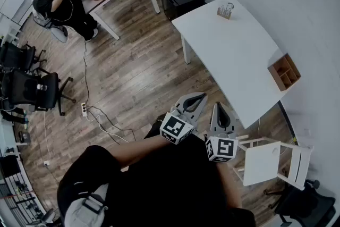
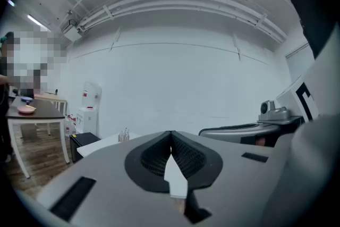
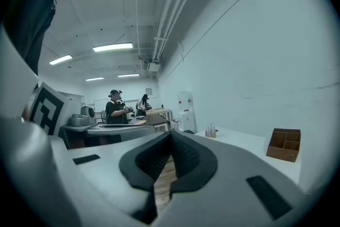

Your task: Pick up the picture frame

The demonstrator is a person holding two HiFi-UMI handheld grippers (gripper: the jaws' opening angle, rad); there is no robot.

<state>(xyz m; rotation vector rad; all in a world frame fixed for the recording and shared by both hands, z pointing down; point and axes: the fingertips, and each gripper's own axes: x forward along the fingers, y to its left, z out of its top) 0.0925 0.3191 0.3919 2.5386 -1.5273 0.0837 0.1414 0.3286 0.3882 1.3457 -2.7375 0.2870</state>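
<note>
Office — desks (image 1: 234, 45), swivel chairs (image 1: 32, 87), water dispenser (image 3: 185, 111).

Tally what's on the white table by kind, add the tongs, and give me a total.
Wooden box: 1
Small stand, too small to identify: 1
Tongs: 2, the left tongs and the right tongs, both shut and empty
Total: 4

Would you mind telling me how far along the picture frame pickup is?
Nothing looks done. The left gripper and right gripper are shut and empty, over the floor short of the white table. Still left: everything. On the table show a wooden box and a small upright object, possibly the frame; it must be reached and gripped.
</note>
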